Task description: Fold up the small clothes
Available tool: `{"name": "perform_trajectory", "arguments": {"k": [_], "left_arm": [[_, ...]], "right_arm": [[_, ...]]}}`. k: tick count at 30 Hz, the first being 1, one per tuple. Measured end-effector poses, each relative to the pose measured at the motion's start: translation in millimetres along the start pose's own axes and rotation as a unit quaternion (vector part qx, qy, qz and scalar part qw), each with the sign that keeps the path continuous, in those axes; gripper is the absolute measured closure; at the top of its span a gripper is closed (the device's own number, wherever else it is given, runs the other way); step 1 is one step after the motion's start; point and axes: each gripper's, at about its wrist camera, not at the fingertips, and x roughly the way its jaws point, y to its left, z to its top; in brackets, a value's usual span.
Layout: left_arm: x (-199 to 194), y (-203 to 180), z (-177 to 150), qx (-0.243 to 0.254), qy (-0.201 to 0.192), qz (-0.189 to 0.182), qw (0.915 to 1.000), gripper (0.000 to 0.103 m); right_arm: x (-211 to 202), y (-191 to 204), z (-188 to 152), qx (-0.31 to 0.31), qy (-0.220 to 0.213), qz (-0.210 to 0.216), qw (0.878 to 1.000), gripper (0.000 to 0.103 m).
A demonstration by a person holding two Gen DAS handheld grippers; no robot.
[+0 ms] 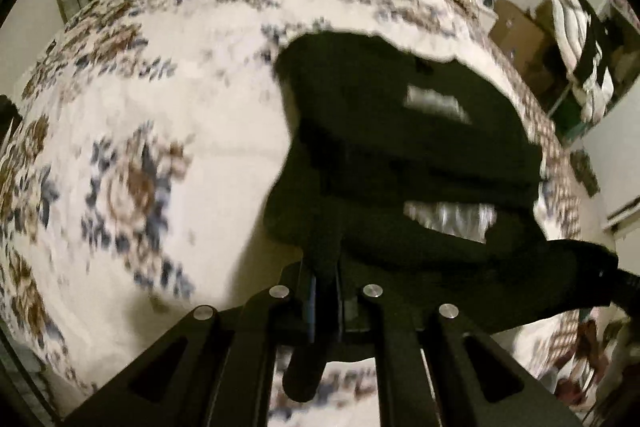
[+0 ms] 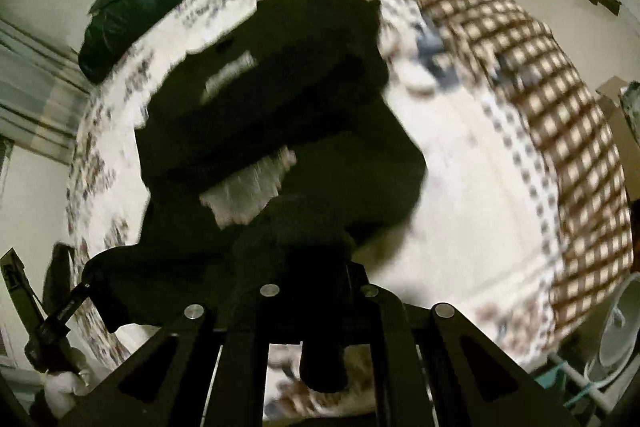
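Over the bed (image 1: pixel 168 155), I had one dark garment (image 1: pixel 400 147) hanging ahead of and below both tools, its near edge strung between them, long axis running tool to tool, far part draped toward the bedspread. Left tool (image 1: pixel 325 267): closed on the near left corner. Right tool (image 2: pixel 320 263): closed on the near right corner. Neither hand nearer; my judgement: next, carry the held edge over the far one.

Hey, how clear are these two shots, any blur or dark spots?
Left wrist view: bedspread pattern smeared by motion blur, black garment nearly featureless. Right wrist view: checked blanket streaked; fisheye bends the bed in both.
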Motion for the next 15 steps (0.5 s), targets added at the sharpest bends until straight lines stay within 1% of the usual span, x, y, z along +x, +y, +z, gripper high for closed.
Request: {"name": "perform_trajectory", "arguments": {"k": [2, 5, 9, 12, 14, 15], "left_arm": [[2.3, -0.9, 26.8, -0.007, -0.02, 0.001, 0.9998, 0.098], [8.6, -3.6, 58.7, -0.014, -0.041, 0.003, 0.9991, 0.098], [25.8, -9.4, 102.7, -0.017, -0.057, 0.005, 0.9982, 0.098], [47.1, -11.9, 130.5, -0.021, -0.053, 0.008, 0.9983, 0.098], [63.8, -10.4, 145.7, -0.028, -0.044, 0.012, 0.9986, 0.098], [78.2, -8.6, 156.4, -0.033, -0.034, 0.015, 0.9988, 0.098]], "right_arm": [[-1.7, 2.4, 23.3, 0.005, -0.014, 0.006, 1.0, 0.094], [-2.8, 4.4, 57.4, 0.009, -0.035, 0.012, 0.999, 0.094], [7.9, 14.4, 107.4, 0.008, -0.053, 0.017, 0.998, 0.094], [23.1, 24.6, 146.5, 0.006, -0.052, 0.023, 0.998, 0.094], [35.2, 29.7, 165.8, 0.005, -0.049, 0.022, 0.999, 0.094], [46.5, 31.7, 181.1, 0.007, -0.043, 0.023, 0.999, 0.094]]}}
